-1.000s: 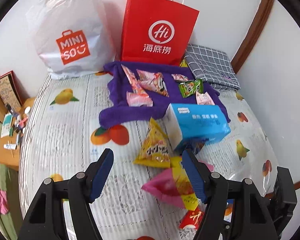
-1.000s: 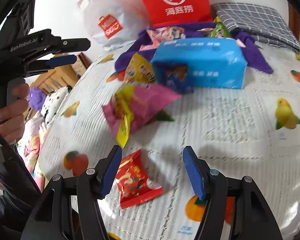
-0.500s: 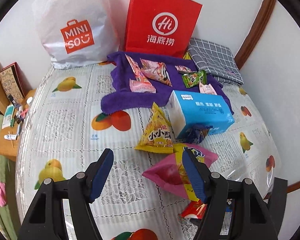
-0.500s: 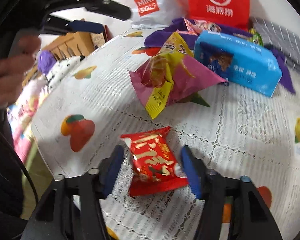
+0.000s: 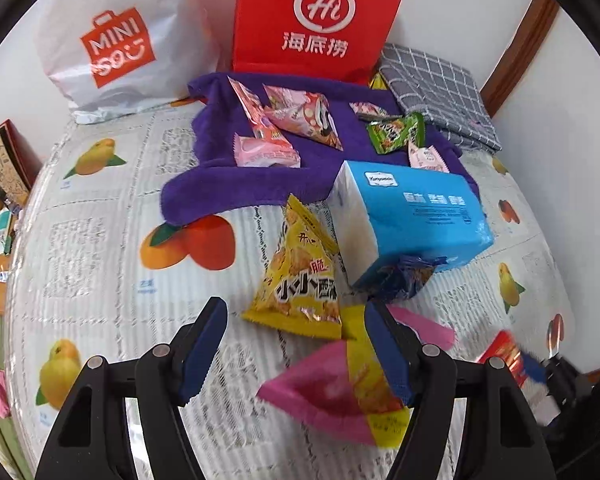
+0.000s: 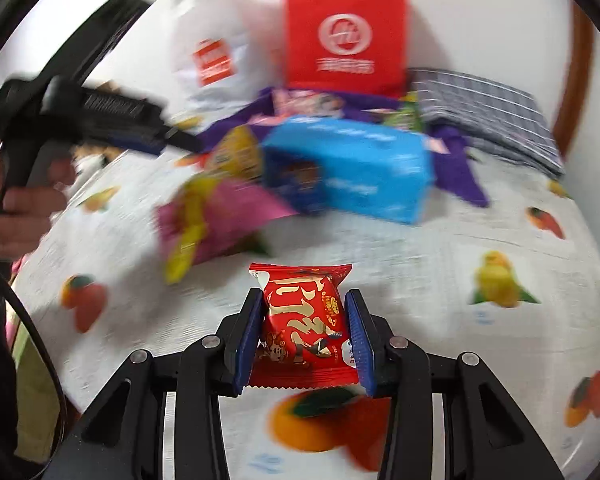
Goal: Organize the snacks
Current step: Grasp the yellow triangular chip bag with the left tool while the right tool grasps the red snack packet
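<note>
My right gripper (image 6: 303, 326) is shut on a red snack packet (image 6: 302, 322) and holds it just above the fruit-print tablecloth (image 6: 460, 264). The packet also shows at the right edge of the left wrist view (image 5: 504, 354). My left gripper (image 5: 296, 344) is open and empty over a pink and yellow snack bag (image 5: 340, 396). A yellow triangular snack bag (image 5: 300, 284) lies just beyond it. A blue tissue pack (image 5: 412, 216) has a dark blue packet (image 5: 404, 278) at its near end. Several snacks lie on a purple towel (image 5: 228, 184).
A white MINISO bag (image 5: 120, 36) and a red paper bag (image 5: 316, 16) stand against the back wall. A grey checked cloth (image 5: 436, 88) lies at the back right. A box (image 5: 4, 160) and clutter sit off the table's left edge.
My right gripper has closed on the red snack packet and lifted it off the tablecloth. My left gripper has moved forward toward the pink and yellow bag and stays open.
</note>
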The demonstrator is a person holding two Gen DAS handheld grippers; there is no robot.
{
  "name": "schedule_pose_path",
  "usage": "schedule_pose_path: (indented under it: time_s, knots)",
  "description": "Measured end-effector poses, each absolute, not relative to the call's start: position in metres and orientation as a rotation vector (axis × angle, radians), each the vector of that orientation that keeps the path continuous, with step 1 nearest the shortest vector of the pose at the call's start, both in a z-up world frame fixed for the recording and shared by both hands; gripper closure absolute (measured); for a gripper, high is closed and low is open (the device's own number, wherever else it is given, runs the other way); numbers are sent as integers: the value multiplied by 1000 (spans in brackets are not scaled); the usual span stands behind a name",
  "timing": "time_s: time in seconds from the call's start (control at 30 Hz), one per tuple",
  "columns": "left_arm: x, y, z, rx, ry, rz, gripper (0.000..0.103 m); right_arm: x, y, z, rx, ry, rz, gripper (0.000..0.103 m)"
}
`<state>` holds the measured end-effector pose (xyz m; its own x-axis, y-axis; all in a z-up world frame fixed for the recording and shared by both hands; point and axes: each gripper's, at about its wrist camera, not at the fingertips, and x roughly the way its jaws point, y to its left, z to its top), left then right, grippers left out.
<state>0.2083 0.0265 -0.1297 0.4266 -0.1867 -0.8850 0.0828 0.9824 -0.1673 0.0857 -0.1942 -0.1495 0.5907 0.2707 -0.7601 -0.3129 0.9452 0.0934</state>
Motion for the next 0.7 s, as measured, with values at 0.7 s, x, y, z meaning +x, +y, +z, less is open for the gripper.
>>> schedule_pose_path:
  time_s: [0.7]
  knots:
    - [257,19,-175,-99,1197,-168,56,124,-239,-175,4,922,176,62]
